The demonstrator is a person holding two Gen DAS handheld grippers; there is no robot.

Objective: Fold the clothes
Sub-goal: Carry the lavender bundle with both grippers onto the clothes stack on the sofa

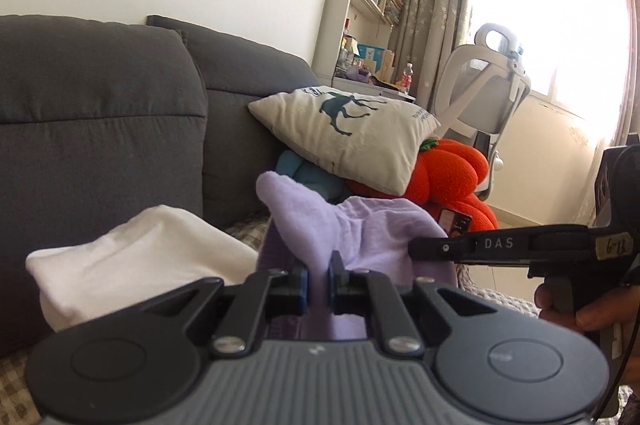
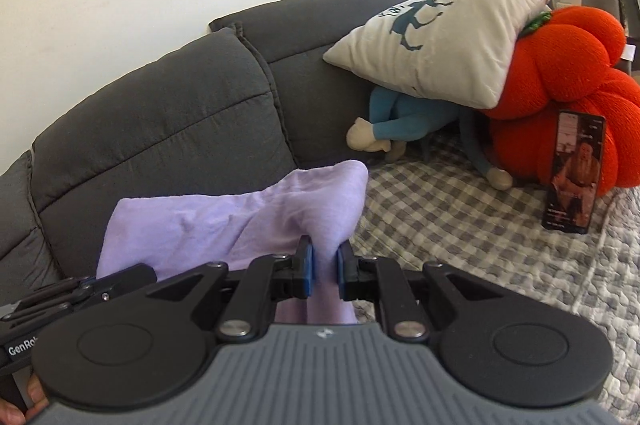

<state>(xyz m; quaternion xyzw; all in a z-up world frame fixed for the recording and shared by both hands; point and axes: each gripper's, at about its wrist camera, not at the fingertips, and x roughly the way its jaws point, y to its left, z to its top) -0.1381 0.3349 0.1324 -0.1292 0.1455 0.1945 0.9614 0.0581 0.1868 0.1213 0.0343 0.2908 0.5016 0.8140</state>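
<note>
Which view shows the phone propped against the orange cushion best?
The right wrist view. There the phone stands upright in full on the checked blanket, screen lit, leaning against the orange plush cushion. The left wrist view shows only a corner of it, behind the right gripper.

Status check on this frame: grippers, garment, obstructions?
Left gripper and right gripper both clamped on the lilac garment, held up over the sofa. White cloth alongside. Phone propped ahead, apart.
</note>
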